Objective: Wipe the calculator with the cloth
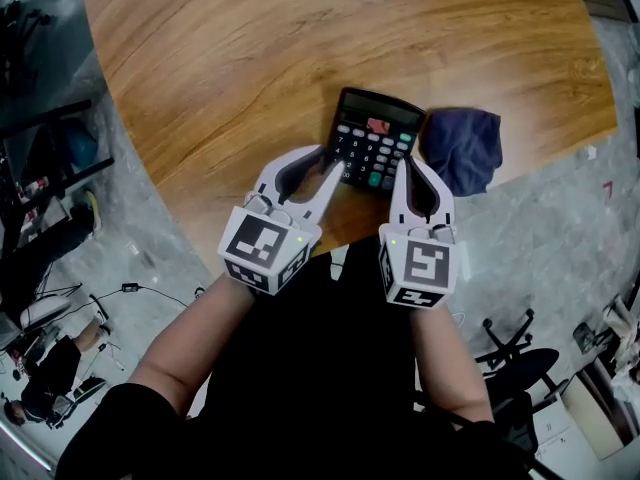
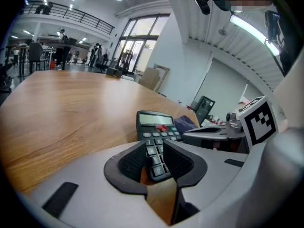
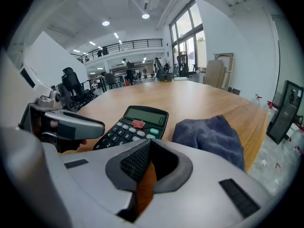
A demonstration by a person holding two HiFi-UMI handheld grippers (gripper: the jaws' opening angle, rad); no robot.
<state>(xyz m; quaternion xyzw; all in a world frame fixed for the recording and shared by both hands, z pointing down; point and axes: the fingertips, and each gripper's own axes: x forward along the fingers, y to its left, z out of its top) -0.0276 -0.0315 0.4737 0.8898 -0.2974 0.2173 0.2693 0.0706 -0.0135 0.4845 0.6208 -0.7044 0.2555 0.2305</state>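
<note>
- Head view: nearest are the person's two forearms [image 1: 190, 338], each ending in a marker cube [image 1: 265, 248]. From them the left gripper [image 1: 330, 164] and the right gripper [image 1: 408, 164] reach over the near, curved edge of the wooden table [image 1: 300, 38].
- The calculator [image 1: 375, 136] lies face up close to this edge. Both grippers have their tips at its near side, one at each corner; whether they touch it I cannot tell.
- The dark blue cloth [image 1: 462, 148] lies crumpled just to the right of the calculator, also near the edge.
- Beyond the calculator the wood stretches wide. Below the edge is the grey floor [image 1: 560, 238] with an office chair [image 1: 512, 353].
- Left gripper view: the jaws stand a little apart, and the calculator's keys show through the gap; the pads do not press on it. Only a corner of the cloth shows, behind the calculator.
- Right gripper view: the jaws are pressed together with nothing between them. Here the whole cloth shows, with a thin strip of wood between it and the calculator, and the table's edge just behind it on the right.
</note>
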